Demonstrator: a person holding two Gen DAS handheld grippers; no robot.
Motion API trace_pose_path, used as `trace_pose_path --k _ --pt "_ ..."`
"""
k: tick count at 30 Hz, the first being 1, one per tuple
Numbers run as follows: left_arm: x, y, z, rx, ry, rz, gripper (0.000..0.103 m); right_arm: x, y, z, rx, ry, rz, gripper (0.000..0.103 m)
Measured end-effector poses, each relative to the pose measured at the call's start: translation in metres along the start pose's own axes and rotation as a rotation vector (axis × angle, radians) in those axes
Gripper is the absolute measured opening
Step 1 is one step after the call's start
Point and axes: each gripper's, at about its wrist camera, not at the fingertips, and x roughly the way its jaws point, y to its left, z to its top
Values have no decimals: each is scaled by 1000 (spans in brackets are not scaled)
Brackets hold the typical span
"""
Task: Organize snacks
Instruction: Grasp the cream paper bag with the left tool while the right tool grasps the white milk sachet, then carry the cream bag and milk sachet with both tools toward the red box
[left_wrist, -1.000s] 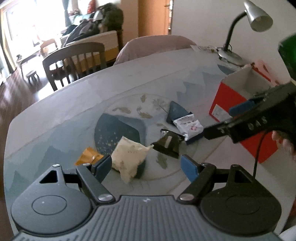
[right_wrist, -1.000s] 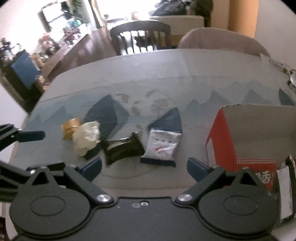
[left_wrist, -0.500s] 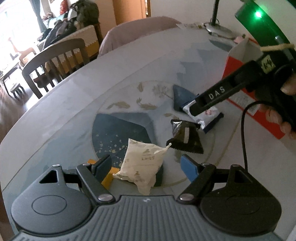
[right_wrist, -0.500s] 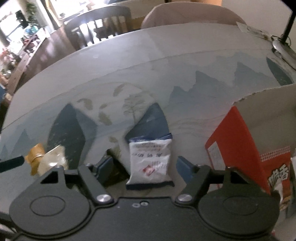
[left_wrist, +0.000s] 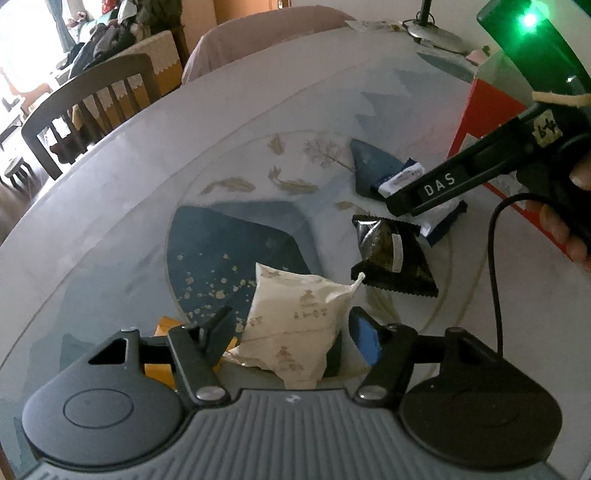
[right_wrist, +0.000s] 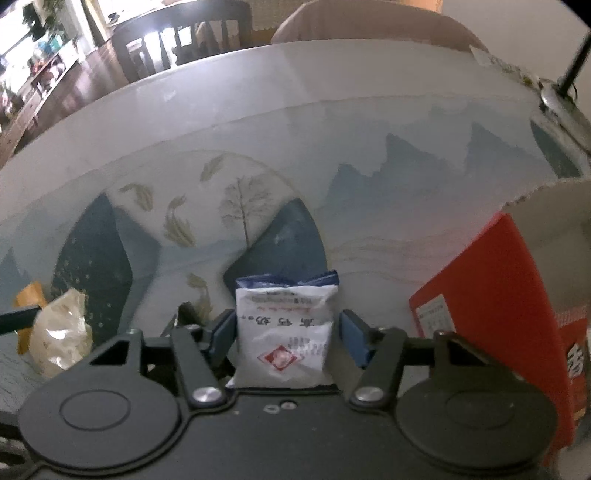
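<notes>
A cream snack packet (left_wrist: 295, 325) lies between the fingers of my left gripper (left_wrist: 291, 328), whose jaws stand open around it. An orange packet (left_wrist: 162, 365) lies under the left finger. A black triangular packet (left_wrist: 391, 254) lies further out. My right gripper (right_wrist: 286, 332) has its jaws close on both sides of a white and blue packet (right_wrist: 284, 332); contact is unclear. In the left wrist view the right gripper's finger (left_wrist: 443, 181) covers that packet (left_wrist: 439, 221). The red box (right_wrist: 517, 314) stands at the right.
The round table (right_wrist: 295, 129) has a painted glass top. A desk lamp base (left_wrist: 436, 33) stands at the far edge. A dark wooden chair (left_wrist: 92, 107) and a covered chair (left_wrist: 273, 40) stand behind the table. A cable (left_wrist: 495, 266) hangs from the right gripper.
Both grippers have moved forward and down. The left one now has the cream packet between its fingers. The right one's jaws have narrowed around the white and blue packet.
</notes>
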Motion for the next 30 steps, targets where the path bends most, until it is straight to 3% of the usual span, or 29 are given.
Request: trace_pose_path --k 4,8,13,21,30 --pt "5 0 0 -3 15 4 58 0 2 0 -29 -7 -8 59" --pt "6 4 1 -42 25 9 46 -2 0 -2 -46 -25 -13 49" --pt "3 6 1 -115 23 13 35 -6 -6 -3 -40 -31 6 47" --pt "-15 7 -5 -258 5 21 35 -23 -18 -19 -20 -18 43 46" --pt "-55 -14 -23 -415 4 14 35 -76 -17 -51 -78 -46 101 46"
